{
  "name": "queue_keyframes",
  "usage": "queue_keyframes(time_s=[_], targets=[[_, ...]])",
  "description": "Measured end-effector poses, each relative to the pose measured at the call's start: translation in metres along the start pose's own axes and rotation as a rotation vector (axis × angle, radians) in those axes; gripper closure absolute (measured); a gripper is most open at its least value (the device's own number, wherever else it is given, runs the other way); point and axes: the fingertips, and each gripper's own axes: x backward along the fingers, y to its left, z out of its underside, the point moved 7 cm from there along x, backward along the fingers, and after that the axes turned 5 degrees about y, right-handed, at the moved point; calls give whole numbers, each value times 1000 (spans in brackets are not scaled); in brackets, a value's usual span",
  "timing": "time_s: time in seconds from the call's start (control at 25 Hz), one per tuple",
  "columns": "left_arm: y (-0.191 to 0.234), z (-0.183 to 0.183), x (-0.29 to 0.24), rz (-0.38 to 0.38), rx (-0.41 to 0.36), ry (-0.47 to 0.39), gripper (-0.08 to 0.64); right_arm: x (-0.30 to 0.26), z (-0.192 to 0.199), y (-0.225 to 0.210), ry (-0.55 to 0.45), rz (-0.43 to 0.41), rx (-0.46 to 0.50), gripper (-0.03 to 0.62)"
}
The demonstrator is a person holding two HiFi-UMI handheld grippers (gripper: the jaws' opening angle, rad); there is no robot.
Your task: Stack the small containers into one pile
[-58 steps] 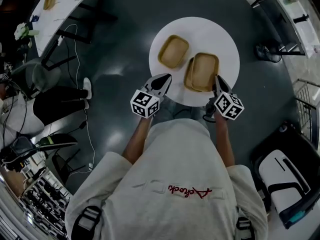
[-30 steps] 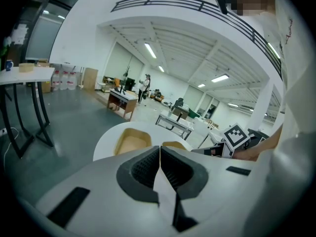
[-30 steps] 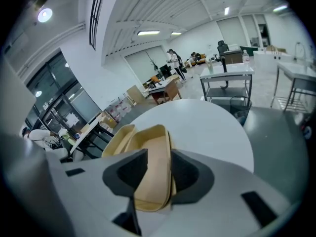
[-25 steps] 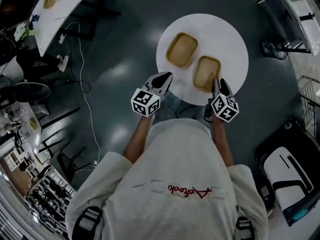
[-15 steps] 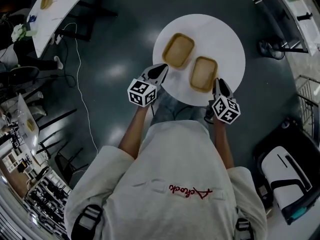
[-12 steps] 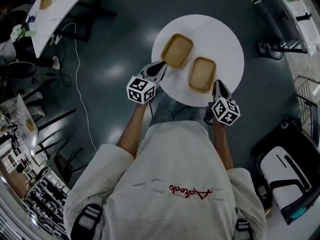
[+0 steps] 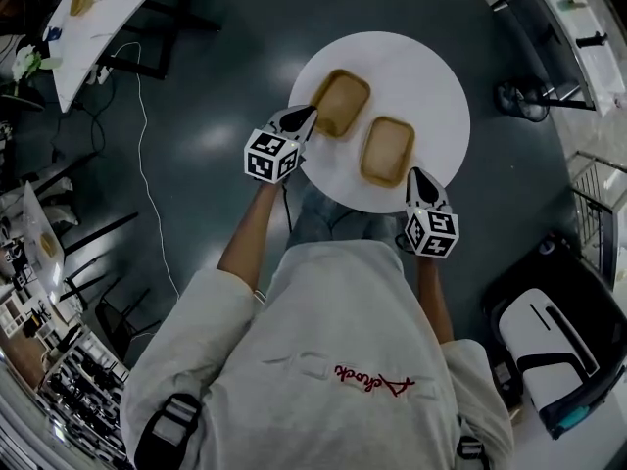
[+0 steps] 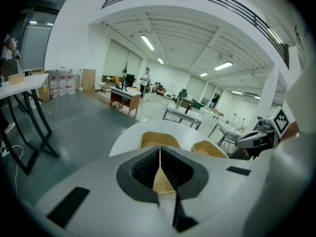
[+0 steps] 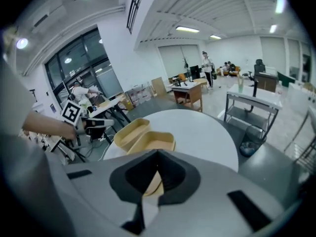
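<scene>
- Pale grey shirt (image 7: 323, 311), wide short sleeves (image 7: 186, 326), red script (image 7: 372, 381) on it.
- Black straps (image 7: 168, 431) at both shoulders.
- Left gripper (image 7: 300, 117) and right gripper (image 7: 415, 174): white shells, black-and-white marker cubes (image 7: 271, 156).

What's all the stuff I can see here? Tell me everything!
round table: one, white, middle
small containers: two, tan, side by side on the round table, one left, one right
side table: one, white, far left
case: one, black and white, lower right
left gripper: one, white and black, shut, empty, beside the left container
right gripper: one, white and black, jaws just closed on nothing, at the table's near edge
</scene>
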Motion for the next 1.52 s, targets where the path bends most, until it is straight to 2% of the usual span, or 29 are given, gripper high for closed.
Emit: queue_keyframes(time_s=[0.24,0.28,0.36,0.4,0.56,0.8,1.04,1.12,1.52], targets=[[10,-5,-16,-37,-16,21,541,6,0,1,55,-27,136,571],[12,-5,-20,-35,-13,31,531,7,0,-1,61,-27,139,571],[15,-6,-27,-23,-9,53,452,8,1,-5,72,-25,136,571],[17,-7,-29,-20,-12,58,449,7,1,-7,77,-23,133,571],[27,-11,-42,-33,-43,96,449,7,0,-12,84,-20,125,571],[37,-8,-59,-24,-56,180,451,7,4,-18,97,-8,113,571],[44,-2,-65,-14,-52,221,472,5,9,-16,106,-5,105,571],[43,-2,-68,-9,-53,221,512,5,10,-18,106,-2,102,571],[36,-7,-60,-17,-46,197,535,8,12,-17,93,0,95,571]])
